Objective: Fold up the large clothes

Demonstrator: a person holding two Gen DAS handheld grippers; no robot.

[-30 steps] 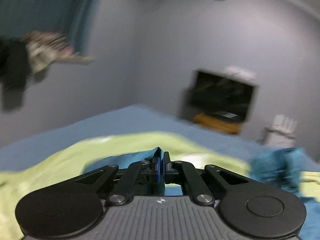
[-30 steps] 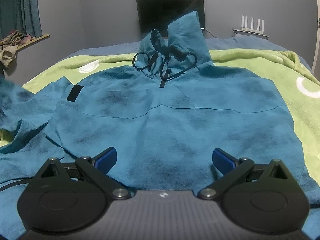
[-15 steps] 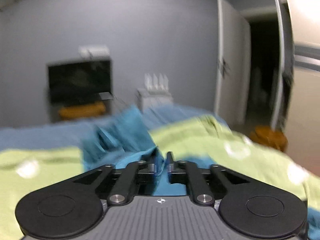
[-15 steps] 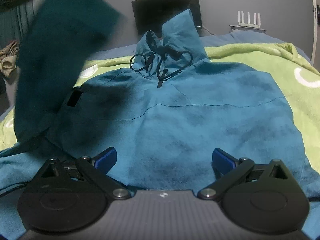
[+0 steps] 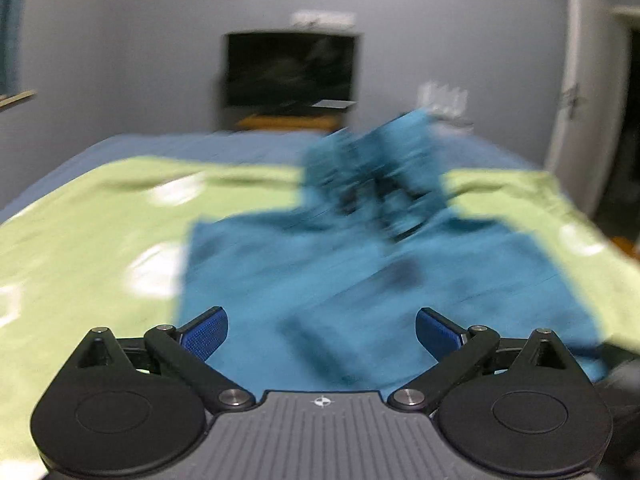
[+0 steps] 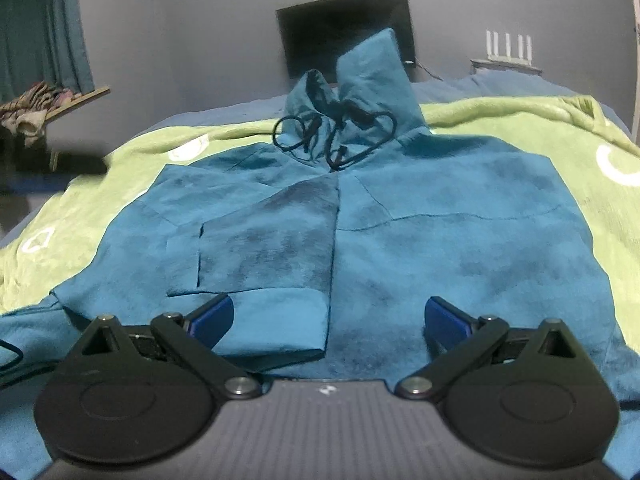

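Observation:
A teal hoodie (image 6: 420, 248) lies front-up on a green blanket (image 6: 560, 136), hood (image 6: 360, 80) and black drawstrings (image 6: 336, 136) at the far end. Its left sleeve (image 6: 264, 256) lies folded across the chest, cuff toward me. My right gripper (image 6: 328, 320) is open and empty, low over the hem. The left wrist view is blurred; the hoodie (image 5: 360, 280) fills its middle. My left gripper (image 5: 320, 332) is open and empty above the hoodie's lower left part.
A blue sheet (image 6: 224, 116) covers the bed under the blanket. A dark TV (image 6: 344, 28) and a white router (image 6: 508, 52) stand at the far wall. A curtain (image 6: 40, 32) and a shelf with clothes (image 6: 36, 112) are at the left. A door (image 5: 576, 88) is at the right.
My left gripper carried the sleeve over the hoodie's chest, let it go and opened. It now points down the bed. The right gripper stayed open and nearly still.

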